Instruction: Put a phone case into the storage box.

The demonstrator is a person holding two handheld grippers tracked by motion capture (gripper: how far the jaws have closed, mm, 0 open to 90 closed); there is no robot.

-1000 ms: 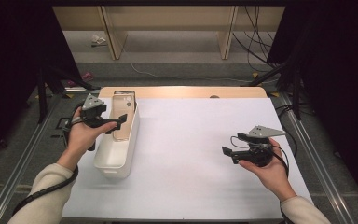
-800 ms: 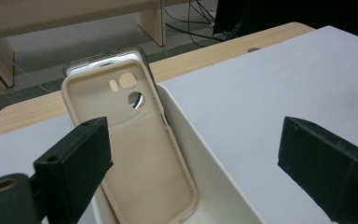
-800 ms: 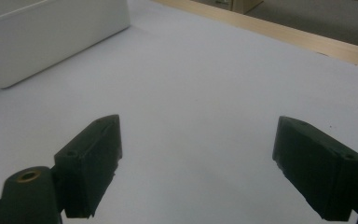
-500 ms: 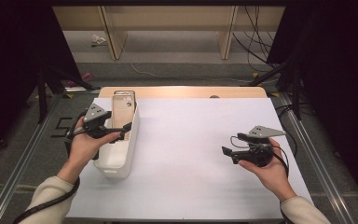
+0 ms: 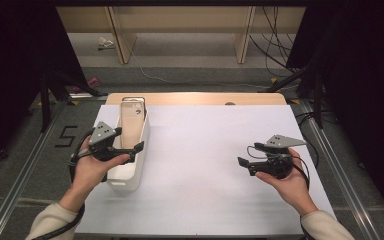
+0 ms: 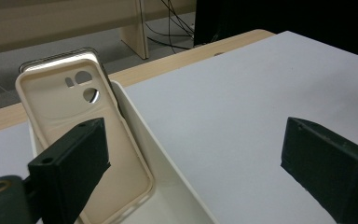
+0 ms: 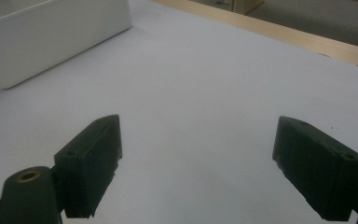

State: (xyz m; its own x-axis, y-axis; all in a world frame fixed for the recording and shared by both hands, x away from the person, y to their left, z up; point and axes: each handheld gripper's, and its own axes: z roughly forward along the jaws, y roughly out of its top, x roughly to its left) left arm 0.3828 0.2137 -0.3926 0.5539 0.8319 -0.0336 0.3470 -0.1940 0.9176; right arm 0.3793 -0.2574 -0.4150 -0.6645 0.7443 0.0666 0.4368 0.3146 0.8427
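Observation:
A cream phone case leans upright inside a long white bin at the table's left; a clear-edged case seems to stand behind it. My left gripper hovers open over the bin's near half, jaws pointing right. In the left gripper view the phone case rises behind the left jaw and the bin wall runs between the wide-apart jaws of the left gripper. My right gripper is held open at the right, above the white sheet. In its own view the right gripper has nothing between its jaws.
A white sheet covers the table, with a wooden strip bare along the far edge. The bin shows far off in the right gripper view. Metal rails and cables lie on the floor around the table.
My left gripper has drawn back toward the near end of the bin, away from the phone case. The right gripper has stayed where it was.

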